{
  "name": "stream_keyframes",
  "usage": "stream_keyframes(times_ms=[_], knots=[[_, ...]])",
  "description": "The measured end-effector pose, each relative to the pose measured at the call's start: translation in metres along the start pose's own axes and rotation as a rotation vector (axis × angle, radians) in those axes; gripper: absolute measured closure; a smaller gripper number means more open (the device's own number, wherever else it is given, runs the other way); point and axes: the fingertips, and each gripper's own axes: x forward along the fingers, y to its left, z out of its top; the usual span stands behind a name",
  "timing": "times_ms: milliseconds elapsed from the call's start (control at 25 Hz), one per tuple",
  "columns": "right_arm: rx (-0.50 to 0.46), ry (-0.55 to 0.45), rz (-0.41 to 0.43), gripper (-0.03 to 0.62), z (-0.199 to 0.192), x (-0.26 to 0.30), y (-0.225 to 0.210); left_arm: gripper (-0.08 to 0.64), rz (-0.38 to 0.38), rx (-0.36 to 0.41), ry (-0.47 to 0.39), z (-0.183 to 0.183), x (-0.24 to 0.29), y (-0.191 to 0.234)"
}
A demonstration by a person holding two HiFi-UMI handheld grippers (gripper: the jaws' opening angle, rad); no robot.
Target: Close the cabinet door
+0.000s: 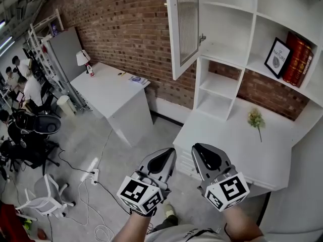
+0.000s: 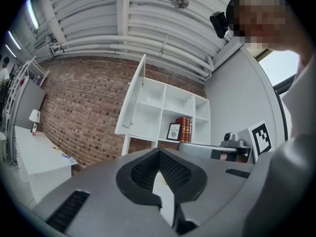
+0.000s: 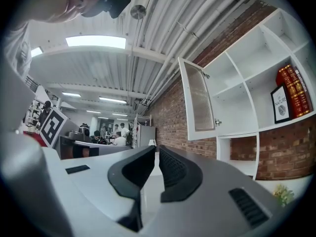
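Observation:
The white cabinet door [image 1: 184,29], with a mesh panel, stands swung open to the left of the wall shelving [image 1: 237,14]; a small knob [image 1: 202,38] sits at its free edge. The door also shows in the left gripper view [image 2: 132,100] and the right gripper view [image 3: 197,102]. Both grippers are held side by side low in the head view, well short of the door and below it. My left gripper [image 1: 171,153] has its jaws together with nothing in them. My right gripper [image 1: 198,148] is likewise shut and empty.
A white desk [image 1: 242,150] lies under the shelves, with a small flower sprig [image 1: 256,119] on it. Red books [image 1: 299,57] and a framed picture [image 1: 277,58] fill one shelf. A white table [image 1: 108,92] stands left along the brick wall. Cables and a power strip [image 1: 94,174] lie on the floor; people sit far left.

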Motion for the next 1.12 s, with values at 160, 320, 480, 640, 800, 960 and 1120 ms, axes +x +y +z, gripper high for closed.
stream_keyframes(times_ms=[160, 320, 480, 640, 800, 960, 1120], knots=[[-0.002, -0.003, -0.063, 0.571, 0.001, 0.045, -0.011, 0.549, -0.045, 0.019, 0.005, 0.008, 0.016, 0.040], [-0.016, 0.000, -0.125, 0.571, -0.003, 0.077, -0.019, 0.549, -0.069, 0.010, 0.001, 0.011, 0.023, 0.075], [-0.027, 0.015, -0.164, 0.552, -0.004, 0.101, -0.033, 0.549, -0.085, -0.008, 0.004, 0.009, 0.031, 0.097], [-0.051, 0.025, -0.185, 0.508, -0.003, 0.129, -0.048, 0.549, -0.091, -0.007, 0.002, 0.014, 0.041, 0.116], [-0.073, 0.025, -0.229, 0.499, -0.001, 0.155, -0.069, 0.549, -0.089, 0.009, -0.007, 0.018, 0.052, 0.129], [-0.080, 0.012, -0.264, 0.499, 0.002, 0.183, -0.095, 0.549, -0.073, 0.025, -0.017, 0.023, 0.065, 0.140], [-0.091, 0.001, -0.271, 0.492, 0.005, 0.215, -0.117, 0.549, -0.044, 0.026, -0.016, 0.029, 0.083, 0.154]])
